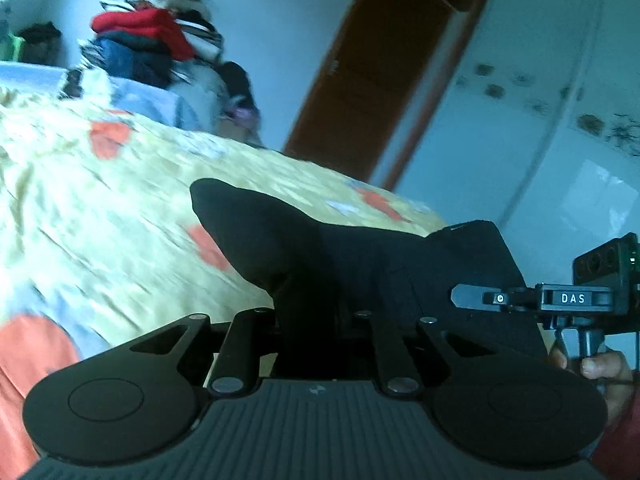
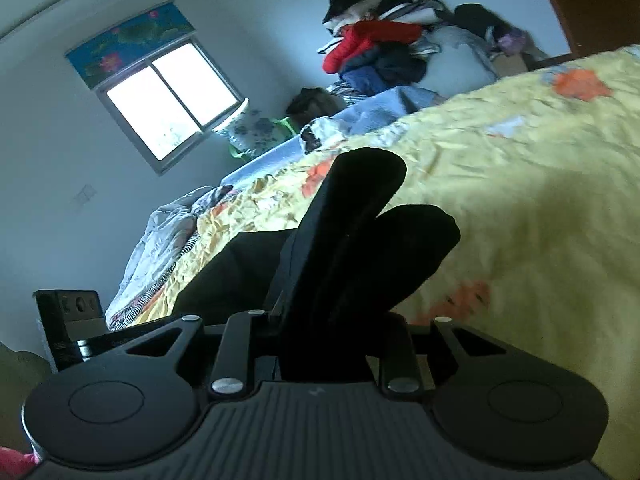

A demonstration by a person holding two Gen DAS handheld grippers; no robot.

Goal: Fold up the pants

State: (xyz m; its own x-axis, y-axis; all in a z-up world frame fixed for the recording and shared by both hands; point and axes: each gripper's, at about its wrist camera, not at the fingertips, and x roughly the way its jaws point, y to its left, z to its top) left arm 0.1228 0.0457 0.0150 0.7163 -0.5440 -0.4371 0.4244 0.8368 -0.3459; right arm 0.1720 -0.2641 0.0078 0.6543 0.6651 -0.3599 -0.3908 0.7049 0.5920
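The black pants (image 1: 400, 264) are held up over a bed with a yellow patterned cover (image 1: 120, 184). My left gripper (image 1: 308, 300) is shut on the pants fabric, which bunches up in front of it and hides the fingertips. My right gripper (image 1: 460, 296) shows at the right of the left wrist view, clamped on the pants edge. In the right wrist view my right gripper (image 2: 360, 220) is shut, one black finger (image 2: 352, 200) in view, with black pants fabric (image 2: 416, 240) pinched beside it. More of the pants (image 2: 232, 272) hangs to the left.
A pile of clothes (image 1: 152, 36) with a red garment (image 2: 372, 36) sits at the far end of the bed. A brown door (image 1: 368, 60) and a white wardrobe (image 1: 520, 120) stand to the right. A window (image 2: 168, 108) is in the far wall.
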